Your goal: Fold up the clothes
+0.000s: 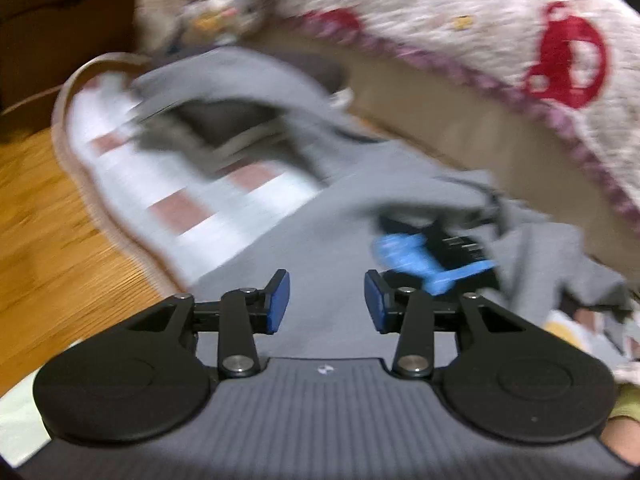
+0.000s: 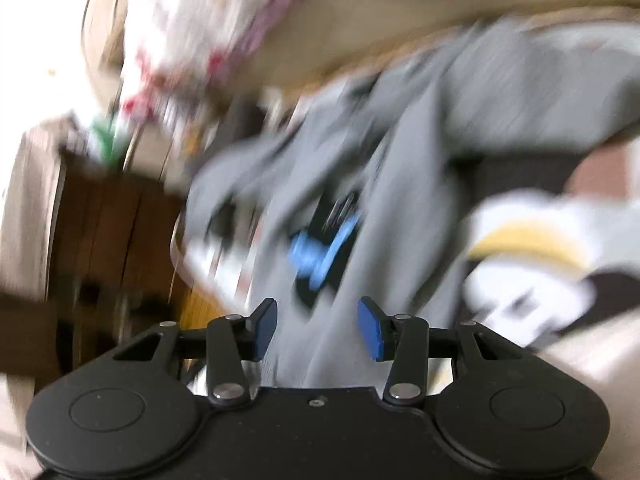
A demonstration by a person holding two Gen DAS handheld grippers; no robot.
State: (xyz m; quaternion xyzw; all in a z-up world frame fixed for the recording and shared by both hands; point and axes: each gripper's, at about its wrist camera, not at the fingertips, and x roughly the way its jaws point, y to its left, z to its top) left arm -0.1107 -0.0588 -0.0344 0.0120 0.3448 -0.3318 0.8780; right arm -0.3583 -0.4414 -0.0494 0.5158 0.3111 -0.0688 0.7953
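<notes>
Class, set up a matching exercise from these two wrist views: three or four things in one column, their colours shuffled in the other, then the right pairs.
Things:
1. garment with a printed graphic
2. wooden floor
3. fluffy blanket with car shapes
4. pads on the left gripper fingers

Colours:
A. blue
B. white and red
C. grey
D. orange-brown

Pairs: 1-C, 2-D, 3-B, 4-A

A wooden floor (image 1: 44, 208) shows at the left. On it lies a white mat (image 1: 132, 176) with reddish squares and a pale border. A fluffy white blanket (image 1: 460, 32) with red car figures and a purple edge hangs over a beige surface (image 1: 460, 128). Dark brown wooden furniture (image 2: 108, 216) stands at the left, blurred.
</notes>
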